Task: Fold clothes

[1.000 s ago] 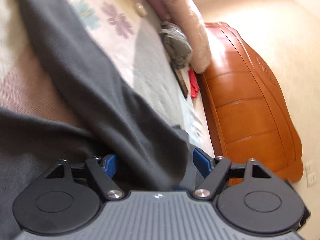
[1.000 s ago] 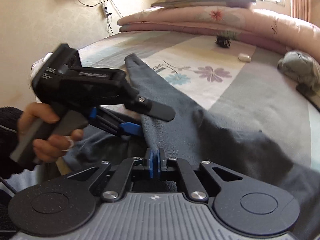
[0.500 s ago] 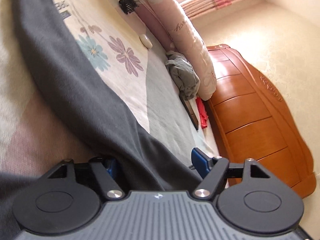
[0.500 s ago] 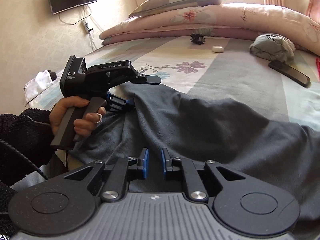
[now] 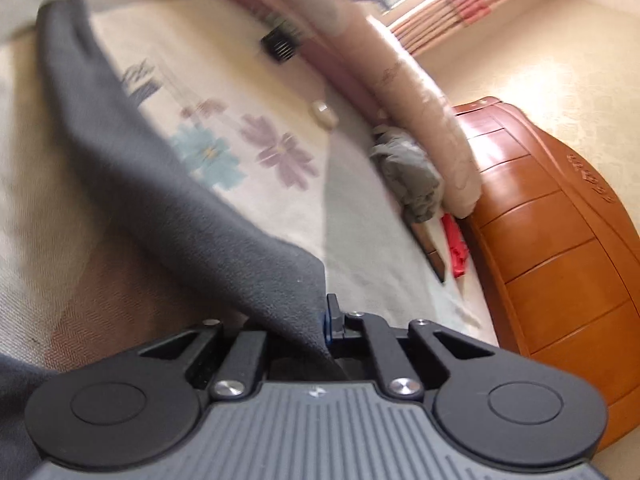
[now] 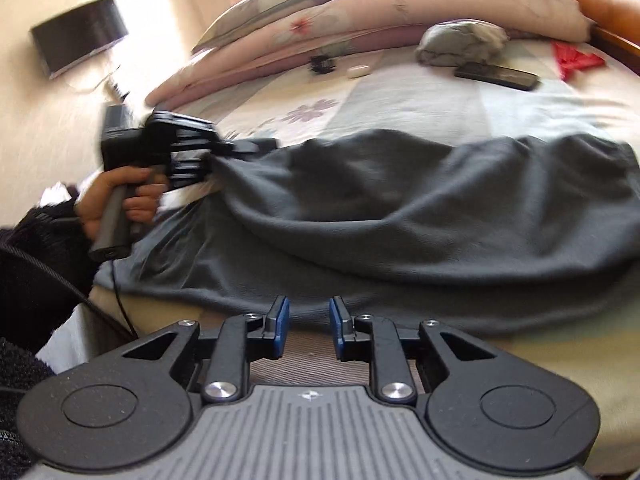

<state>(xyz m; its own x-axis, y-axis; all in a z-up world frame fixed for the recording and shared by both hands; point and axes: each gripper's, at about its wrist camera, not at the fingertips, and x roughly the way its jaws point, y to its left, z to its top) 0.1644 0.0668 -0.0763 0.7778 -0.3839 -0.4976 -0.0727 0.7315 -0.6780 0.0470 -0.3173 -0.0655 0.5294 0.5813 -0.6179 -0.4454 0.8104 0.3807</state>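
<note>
Grey garment [image 6: 400,220] lies heaped across the near side of the bed [image 6: 400,92], its long axis running side to side in front of me, with 1 narrow part stretching away over the flowered cover toward the pillows in my left wrist view. My left gripper [image 5: 320,320] is clamped on an edge of that cloth; only 1 blue pad shows there, the fabric covering the other, and from the right wrist view I see it drawing the cloth taut at the left end. My right gripper [image 6: 306,326] stands with its fingers apart and nothing between them, just short of the near hem, which lies directly ahead of it. So the left hand [image 6: 116,200] has the cloth and the right is the free one. Any fold turns on that near hem, I judge, and the blur makes finer creases hard to read.
</note>
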